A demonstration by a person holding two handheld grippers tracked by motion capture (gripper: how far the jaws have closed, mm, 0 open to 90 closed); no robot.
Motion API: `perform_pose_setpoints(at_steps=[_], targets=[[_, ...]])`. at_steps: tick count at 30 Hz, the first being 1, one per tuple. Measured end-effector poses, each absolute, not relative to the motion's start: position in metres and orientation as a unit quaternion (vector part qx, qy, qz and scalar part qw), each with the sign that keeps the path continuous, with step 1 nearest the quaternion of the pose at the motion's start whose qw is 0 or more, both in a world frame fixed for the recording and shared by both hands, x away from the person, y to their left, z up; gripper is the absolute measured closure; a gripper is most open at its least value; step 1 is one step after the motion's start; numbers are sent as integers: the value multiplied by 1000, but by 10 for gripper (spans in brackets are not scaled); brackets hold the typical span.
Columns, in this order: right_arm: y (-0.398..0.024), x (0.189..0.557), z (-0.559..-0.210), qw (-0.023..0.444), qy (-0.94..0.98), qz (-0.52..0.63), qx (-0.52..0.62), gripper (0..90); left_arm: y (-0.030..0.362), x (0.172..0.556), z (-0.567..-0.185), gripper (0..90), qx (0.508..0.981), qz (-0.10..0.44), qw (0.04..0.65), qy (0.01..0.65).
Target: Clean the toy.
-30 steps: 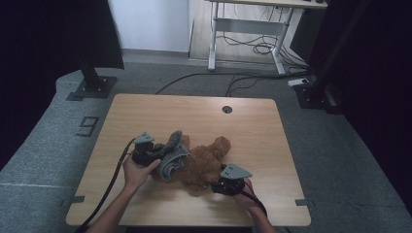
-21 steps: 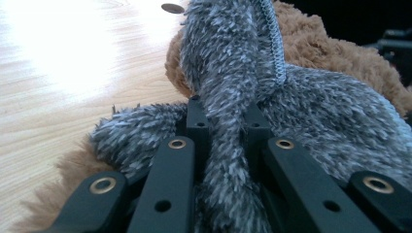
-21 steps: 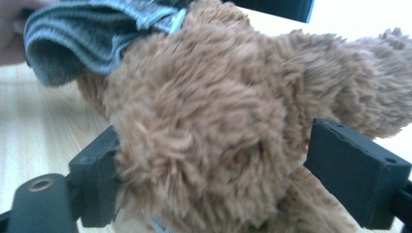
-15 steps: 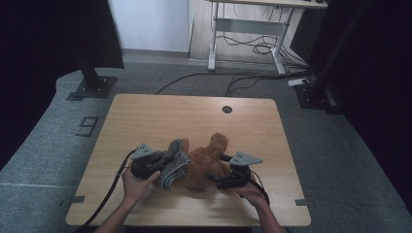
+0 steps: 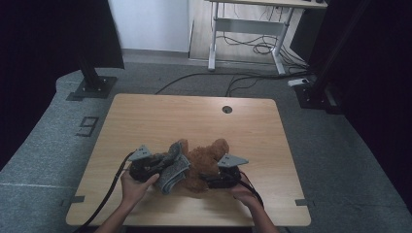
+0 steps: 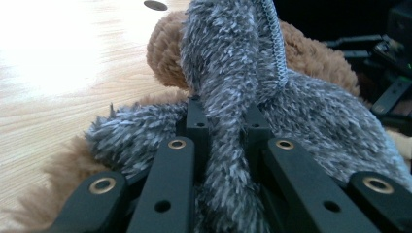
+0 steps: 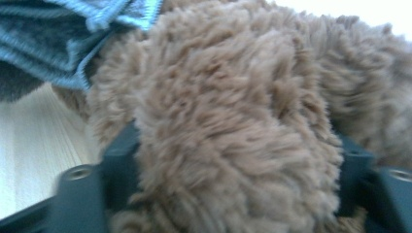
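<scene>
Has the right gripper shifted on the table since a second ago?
Yes. The right gripper has moved away from the table's near edge, up against the brown plush toy. Its jaws have just been closing, with brown plush between them.

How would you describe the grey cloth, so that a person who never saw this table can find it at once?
Look at the near edge of the wooden table, between the person's two hands. The grey cloth lies against the left side of the brown plush toy, pinched by the left gripper. It is fuzzy speckled grey, not brown.
</scene>
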State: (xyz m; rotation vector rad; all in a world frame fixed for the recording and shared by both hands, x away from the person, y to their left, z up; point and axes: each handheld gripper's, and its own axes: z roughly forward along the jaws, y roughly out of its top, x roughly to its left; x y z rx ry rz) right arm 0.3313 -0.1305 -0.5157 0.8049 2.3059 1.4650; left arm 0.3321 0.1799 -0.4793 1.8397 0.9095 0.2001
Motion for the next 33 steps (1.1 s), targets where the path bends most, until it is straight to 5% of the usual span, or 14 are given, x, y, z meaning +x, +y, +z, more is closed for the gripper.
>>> perform_pose_setpoints(at_steps=[3, 11, 18, 25, 33], targets=[[-134, 324, -518, 170, 796, 519, 260, 405, 172, 339, -462, 784, 768, 70, 516, 373], [-132, 314, -519, 209, 795, 520, 235, 425, 98, 367, -419, 781, 798, 69, 500, 330], [-128, 305, -521, 253, 800, 500, 214, 442, 46, 396, -433, 775, 824, 22, 449, 344], [-127, 303, -525, 268, 802, 491, 210, 454, 66, 394, -441, 775, 829, 13, 434, 353], [-127, 301, -526, 268, 798, 492, 220, 462, 138, 377, -452, 779, 797, 26, 464, 386]])
